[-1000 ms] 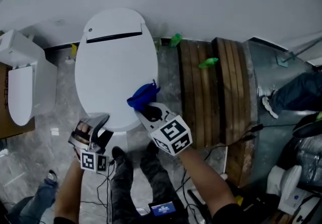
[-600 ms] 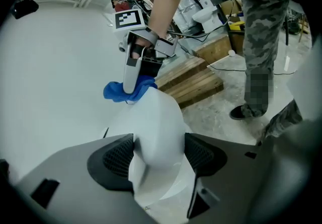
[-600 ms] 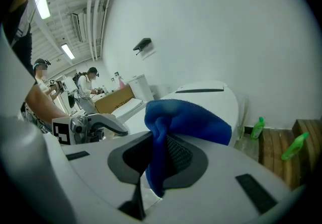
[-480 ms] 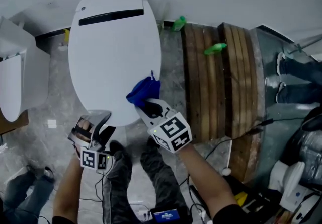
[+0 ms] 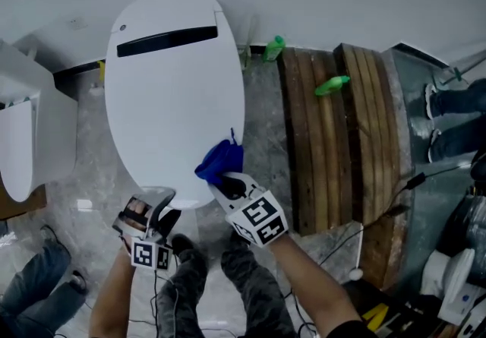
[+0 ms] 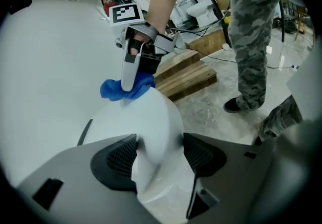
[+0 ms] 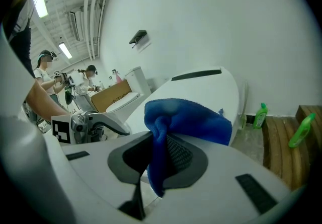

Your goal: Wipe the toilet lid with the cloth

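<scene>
The white toilet lid [image 5: 171,86] lies closed, filling the middle of the head view. My right gripper [image 5: 221,178] is shut on a bunched blue cloth [image 5: 219,161] at the lid's front right edge. In the right gripper view the cloth [image 7: 187,120] hangs pinched between the jaws, above the lid [image 7: 201,89]. My left gripper [image 5: 162,206] hovers at the lid's front left rim, open with nothing held. Through its own view the lid's rounded front [image 6: 151,127] shows beyond the parted jaws, with the cloth [image 6: 126,88] further off.
A second white toilet [image 5: 30,139] stands at the left. Wooden planks [image 5: 342,131] lie on the floor at the right, with two green bottles [image 5: 274,48] [image 5: 332,86] near them. Cables run over the floor, and other people's legs [image 5: 456,101] are at the right.
Both grippers have come down toward the lid's front edge. The right one still holds the cloth. The lid looks larger and closer in the head view.
</scene>
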Demonstrator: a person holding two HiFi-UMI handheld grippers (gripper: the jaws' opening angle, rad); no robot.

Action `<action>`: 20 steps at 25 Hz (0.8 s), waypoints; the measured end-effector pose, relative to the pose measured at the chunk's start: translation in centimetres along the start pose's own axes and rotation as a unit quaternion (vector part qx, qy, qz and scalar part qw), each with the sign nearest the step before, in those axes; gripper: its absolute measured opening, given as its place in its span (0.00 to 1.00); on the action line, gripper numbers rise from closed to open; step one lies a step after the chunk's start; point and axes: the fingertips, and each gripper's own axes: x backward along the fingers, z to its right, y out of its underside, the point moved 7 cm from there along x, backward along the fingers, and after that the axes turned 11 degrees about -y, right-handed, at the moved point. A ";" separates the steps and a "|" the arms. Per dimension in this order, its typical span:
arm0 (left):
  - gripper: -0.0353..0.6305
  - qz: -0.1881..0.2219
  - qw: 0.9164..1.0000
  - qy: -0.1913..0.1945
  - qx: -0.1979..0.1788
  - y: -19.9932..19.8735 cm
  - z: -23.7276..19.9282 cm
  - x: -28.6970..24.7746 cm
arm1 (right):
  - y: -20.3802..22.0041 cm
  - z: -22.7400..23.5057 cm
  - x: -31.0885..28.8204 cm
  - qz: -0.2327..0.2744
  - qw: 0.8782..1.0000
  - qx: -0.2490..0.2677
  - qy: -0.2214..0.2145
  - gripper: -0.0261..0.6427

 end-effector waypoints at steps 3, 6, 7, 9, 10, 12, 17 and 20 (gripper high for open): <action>0.46 -0.012 0.999 0.026 0.022 0.3 0.0 -0.7 | 0.5 -0.1 -0.2 -0.004 1.000 -0.007 -0.003 0.12; 0.43 -0.033 0.997 0.045 0.049 0.4 -0.1 -1.2 | 0.3 -0.8 0.1 -0.005 1.000 -0.008 -0.007 0.12; 0.42 -0.042 0.995 0.057 0.064 0.5 -0.2 -1.4 | 0.0 -1.1 0.3 -0.004 1.000 -0.009 -0.009 0.12; 0.40 -0.062 0.990 0.084 0.095 0.4 -0.6 -1.6 | -0.8 -1.8 1.0 -0.001 1.000 -0.010 -0.011 0.12; 0.40 -0.070 0.987 0.096 0.107 0.2 -0.8 -1.6 | -1.3 -2.2 1.5 0.002 1.000 -0.009 -0.011 0.12; 0.38 -0.081 0.983 0.105 0.129 -0.4 -1.6 -0.8 | -2.5 -2.9 2.8 0.011 1.000 -0.006 -0.007 0.12; 0.20 -0.074 0.972 0.060 0.214 -3.9 -5.6 4.2 | -7.2 -5.2 6.8 0.029 1.000 0.002 0.001 0.12; 0.14 -0.074 0.957 0.034 0.279 -6.1 -8.3 7.9 | -10.3 -7.1 9.4 0.036 0.999 0.006 0.001 0.12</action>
